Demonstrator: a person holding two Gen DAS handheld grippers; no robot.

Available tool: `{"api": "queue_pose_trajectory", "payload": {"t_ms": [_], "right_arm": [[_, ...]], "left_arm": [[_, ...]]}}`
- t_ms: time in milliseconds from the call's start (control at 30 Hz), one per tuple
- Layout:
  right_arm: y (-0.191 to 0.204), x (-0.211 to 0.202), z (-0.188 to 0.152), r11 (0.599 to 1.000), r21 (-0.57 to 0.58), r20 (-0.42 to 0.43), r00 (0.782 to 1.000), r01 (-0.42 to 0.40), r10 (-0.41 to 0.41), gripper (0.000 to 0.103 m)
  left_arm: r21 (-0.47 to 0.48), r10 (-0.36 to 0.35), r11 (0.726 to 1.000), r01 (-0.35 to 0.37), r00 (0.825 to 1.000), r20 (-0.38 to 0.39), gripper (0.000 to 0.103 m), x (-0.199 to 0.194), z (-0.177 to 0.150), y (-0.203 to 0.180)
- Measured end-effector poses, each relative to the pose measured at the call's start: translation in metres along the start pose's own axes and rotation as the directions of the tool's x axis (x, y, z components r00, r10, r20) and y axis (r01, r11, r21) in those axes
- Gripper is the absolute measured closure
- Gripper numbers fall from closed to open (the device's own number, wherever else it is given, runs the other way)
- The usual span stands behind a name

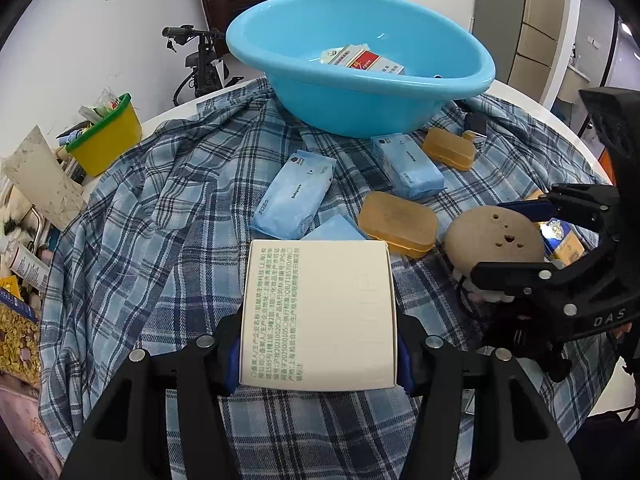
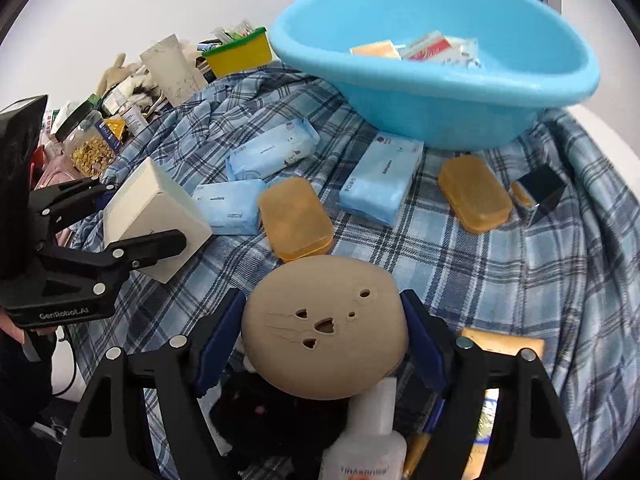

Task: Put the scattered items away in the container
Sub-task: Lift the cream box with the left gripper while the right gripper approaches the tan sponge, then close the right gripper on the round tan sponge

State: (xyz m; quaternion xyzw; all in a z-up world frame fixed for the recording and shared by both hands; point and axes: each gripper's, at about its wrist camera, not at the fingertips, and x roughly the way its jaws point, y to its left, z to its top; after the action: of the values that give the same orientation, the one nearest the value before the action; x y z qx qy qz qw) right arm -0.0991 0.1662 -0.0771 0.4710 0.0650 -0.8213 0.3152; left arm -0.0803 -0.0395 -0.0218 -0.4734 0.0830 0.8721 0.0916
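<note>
My left gripper [image 1: 318, 354] is shut on a white box [image 1: 318, 312] with green print, held above the plaid cloth; it also shows in the right wrist view [image 2: 152, 208]. My right gripper [image 2: 324, 336] is shut on a round tan disc [image 2: 326, 328] with small cut-outs, also seen in the left wrist view [image 1: 494, 238]. The blue basin [image 1: 360, 80] stands at the far side of the table and holds a few packets [image 1: 360, 60]. Blue tissue packs [image 1: 294, 196] and amber soap cases [image 1: 396, 224] lie scattered on the cloth before it.
A yellow tub with a green rim [image 1: 106, 140] and clutter stand at the left edge. A jar of gold pieces [image 2: 90, 144] stands left. A black cube [image 2: 542, 192] lies right of the soap cases. A white bottle [image 2: 368, 440] lies under my right gripper.
</note>
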Motion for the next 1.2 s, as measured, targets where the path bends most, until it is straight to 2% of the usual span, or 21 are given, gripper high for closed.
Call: {"api": "queue_pose_trajectory", "payload": {"t_ms": [233, 433, 633, 800, 1200], "right_arm": [[-0.005, -0.04, -0.002, 0.995, 0.045, 0.11, 0.99, 0.087, -0.092, 0.027], [-0.017, -0.087, -0.01, 0.979, 0.101, 0.186, 0.963, 0.176, -0.192, 0.027], [-0.018, -0.116, -0.028, 0.965, 0.145, 0.233, 0.94, 0.219, -0.249, 0.027], [-0.017, -0.126, -0.042, 0.96, 0.17, 0.25, 0.933, 0.222, -0.26, 0.027], [0.0, -0.144, -0.064, 0.962, 0.171, 0.284, 0.924, 0.213, -0.255, 0.026]], "left_arm": [[-0.014, 0.004, 1.0, -0.003, 0.999, 0.039, 0.044, -0.016, 0.0, -0.004], [-0.025, -0.01, 1.0, 0.012, 0.998, 0.07, 0.044, -0.029, -0.003, -0.018], [-0.051, -0.004, 0.999, 0.011, 0.991, 0.13, 0.044, -0.047, -0.008, -0.032], [-0.068, -0.005, 0.998, 0.016, 0.987, 0.162, 0.044, -0.058, -0.016, -0.04], [-0.078, -0.015, 0.997, 0.029, 0.985, 0.174, 0.044, -0.077, -0.037, -0.055]]}}
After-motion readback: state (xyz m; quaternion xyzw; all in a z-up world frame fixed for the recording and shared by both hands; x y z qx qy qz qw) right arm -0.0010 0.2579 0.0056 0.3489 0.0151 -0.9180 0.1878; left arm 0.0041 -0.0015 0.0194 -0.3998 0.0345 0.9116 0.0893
